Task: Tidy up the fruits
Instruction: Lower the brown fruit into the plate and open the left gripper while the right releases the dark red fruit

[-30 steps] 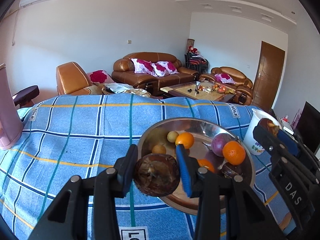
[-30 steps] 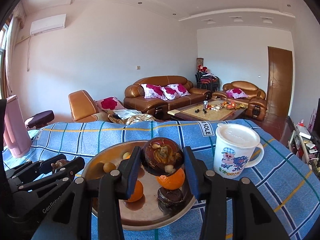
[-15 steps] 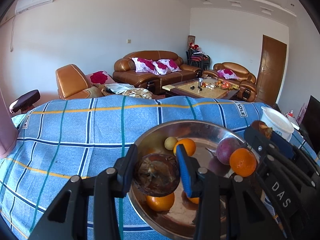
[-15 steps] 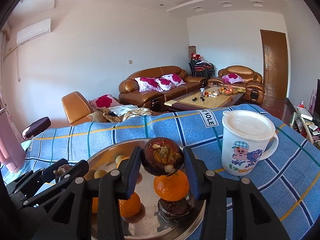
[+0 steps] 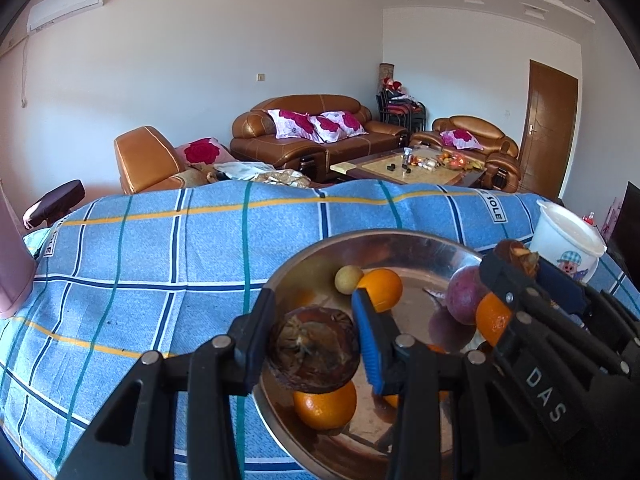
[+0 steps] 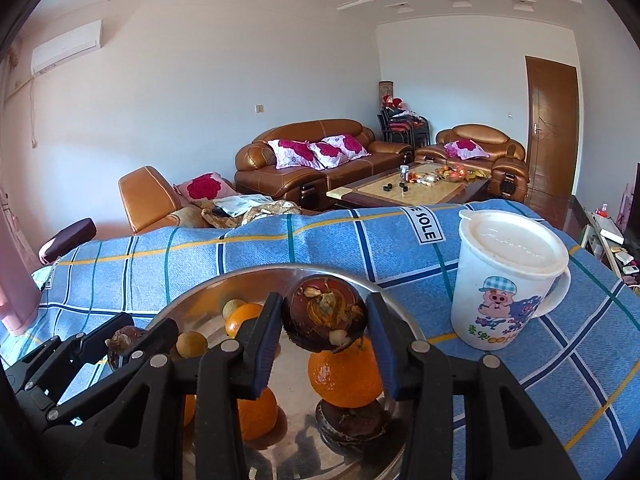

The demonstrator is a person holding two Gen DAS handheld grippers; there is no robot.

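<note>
Both hand-held grippers carry fruit over the metal bowl [image 5: 304, 272]. The left hand-held gripper [image 5: 316, 340] is closed on a brown mangosteen [image 5: 314, 350], and its pads press the fruit on both sides. The right hand-held gripper [image 6: 324, 316] is also closed on a second mangosteen [image 6: 324, 314], hanging above an orange [image 6: 346, 376] that sits on another dark fruit [image 6: 350, 420] in the bowl. The bowl stands on the counter under a blue checked cloth [image 5: 160, 248], with a white lidded mug [image 6: 508, 280] just beside it on the right.

I think the step in hand is to put these two fruits into the bowl, and most of the fruit seems already there.

The risks I see: the bowl is smooth and the fruits are round, so a mangosteen let go from high can roll, hit the oranges and push one over the rim. The orange under the right gripper already rests on a fruit, so a third one on top will probably slide off. The two grippers are near each other and may collide. The mug is close enough to be knocked.
</note>
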